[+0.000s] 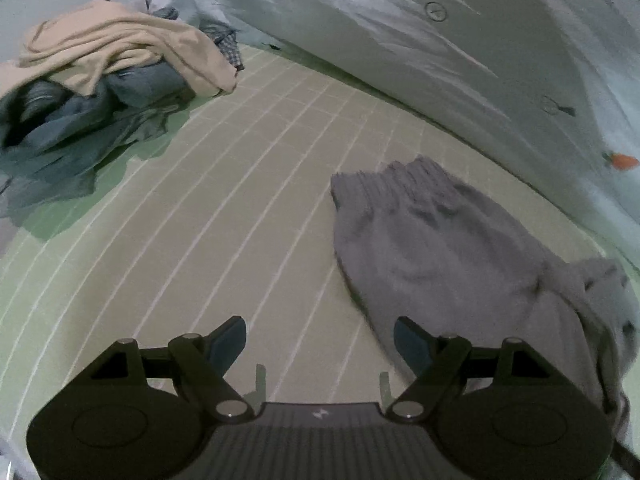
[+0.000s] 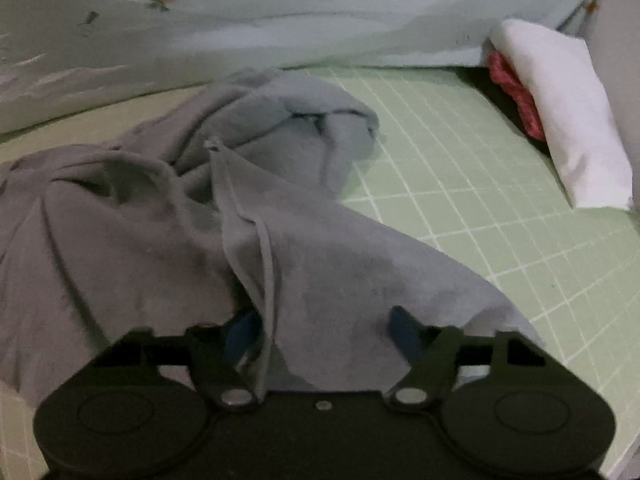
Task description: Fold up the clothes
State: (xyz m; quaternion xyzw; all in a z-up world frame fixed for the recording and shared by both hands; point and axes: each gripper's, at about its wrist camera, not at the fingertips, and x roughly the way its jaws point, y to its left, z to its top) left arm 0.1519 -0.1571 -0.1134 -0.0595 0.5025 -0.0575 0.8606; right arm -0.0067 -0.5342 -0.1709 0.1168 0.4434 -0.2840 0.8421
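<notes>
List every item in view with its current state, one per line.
Left tongs: open, empty, above the mat.
Right tongs: open, grey cloth lying between the fingers.
Grey garment: crumpled, unfolded, drawstring loose.
Clothes pile: heaped, unfolded, beige piece on top.
White cloth: folded, over a red piece.
Green grid mat: flat, spread out.

Crumpled grey garment [image 2: 168,216] on green grid mat [image 2: 500,216], hand-held gripper [image 2: 320,332] spread

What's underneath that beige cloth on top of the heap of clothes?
Under the beige cloth lie crumpled blue-grey clothes and, at the back, a bit of checked fabric. Whatever sits deeper in the heap is covered and cannot be seen.
</notes>
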